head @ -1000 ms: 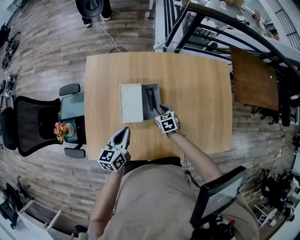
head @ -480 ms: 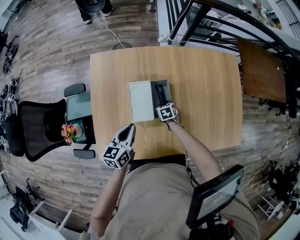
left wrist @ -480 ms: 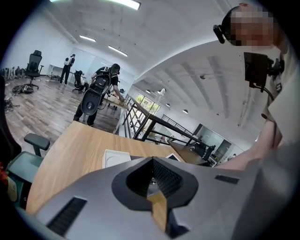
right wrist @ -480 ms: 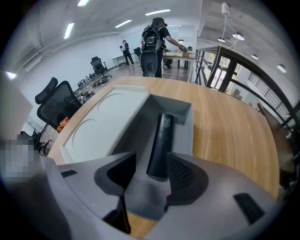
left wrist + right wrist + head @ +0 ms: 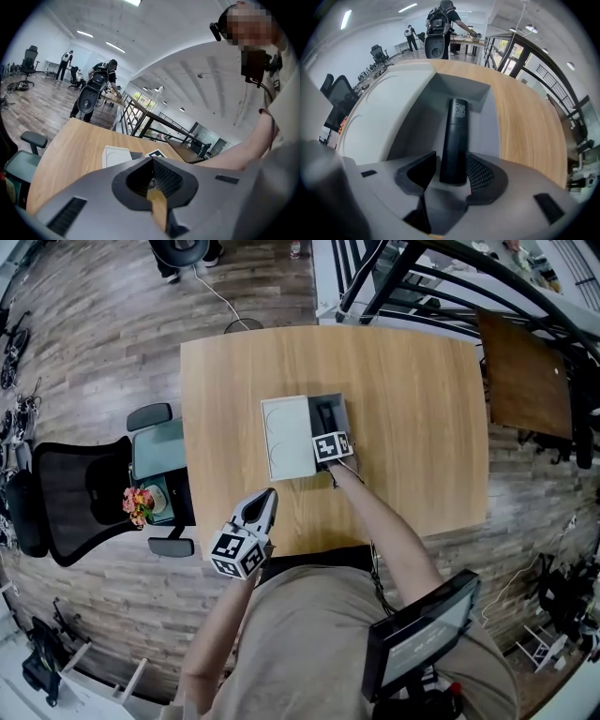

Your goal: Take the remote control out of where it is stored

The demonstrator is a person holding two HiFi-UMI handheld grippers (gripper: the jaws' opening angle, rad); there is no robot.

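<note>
Tabletop: pale wood, bare apart from one storage box near the middle. White lid over the box's left part; right-hand compartment uncovered, grey inside, narrow.

Left gripper: above the table's near edge, well apart from the box. Jaws together, nothing between them. No part in the pick at present.

Right gripper: pointing steeply down into the open compartment, marker cube uppermost in the head view. Jaws apart, just been opening, straddling the near end of the remote control. Gap visible between left pad and casing; right pad very close, contact not certain. No squeeze yet, so not counted as a grip.

Judged risks from here:
1. Hold taken only on the end of a long body: likely pivot and droop on lifting, far end dragging against the compartment wall.
2. Off-centre closing, one pad arriving first: remote shoved sideways against the wall instead of clamped.
3. Smooth casing: possible slip under a light squeeze.

Remote control: long, slim, black, matt, rounded in section. Lying lengthwise in the compartment, far end towards the back wall. Small pale printed label near that end, print too small to read. No buttons made out on the visible side.
</note>
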